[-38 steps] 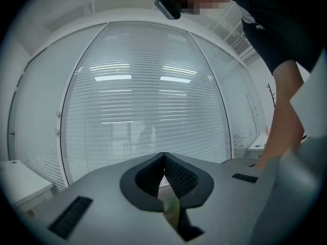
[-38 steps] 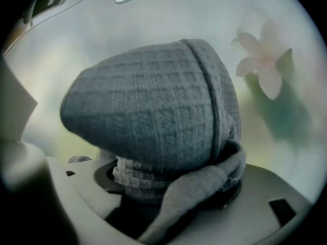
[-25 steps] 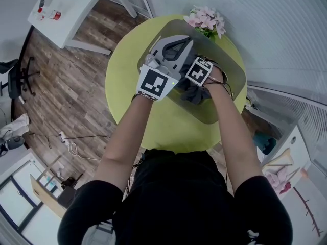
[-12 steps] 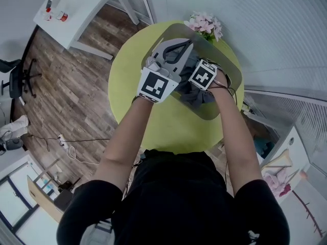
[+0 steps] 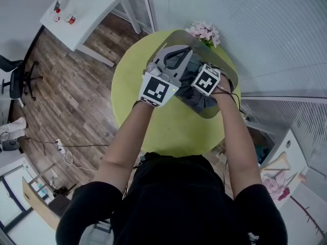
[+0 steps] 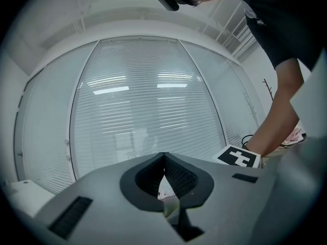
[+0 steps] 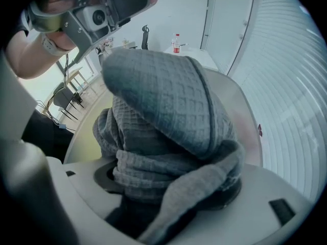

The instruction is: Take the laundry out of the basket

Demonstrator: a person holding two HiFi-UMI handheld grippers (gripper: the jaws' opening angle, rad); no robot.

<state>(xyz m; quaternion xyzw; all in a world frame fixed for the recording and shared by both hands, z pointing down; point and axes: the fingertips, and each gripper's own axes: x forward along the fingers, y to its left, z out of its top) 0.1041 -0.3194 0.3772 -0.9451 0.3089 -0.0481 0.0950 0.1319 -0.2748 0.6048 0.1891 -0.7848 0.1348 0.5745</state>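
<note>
Lifting the grey waffle towel [image 7: 168, 101], pinched in a thick bunch by the right gripper [image 7: 168, 188] above the basket [image 5: 176, 35], is best done straight upward until hanging folds are cleared of the rim, with the left gripper [image 6: 164, 160], pressed together on nothing, held aside.

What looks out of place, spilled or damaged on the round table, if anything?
Nothing stands out. The basket rests on the green table, with pink flowers at its far end. The right gripper is closed on a bunched grey cloth, which fits the job. I see no spill.
</note>
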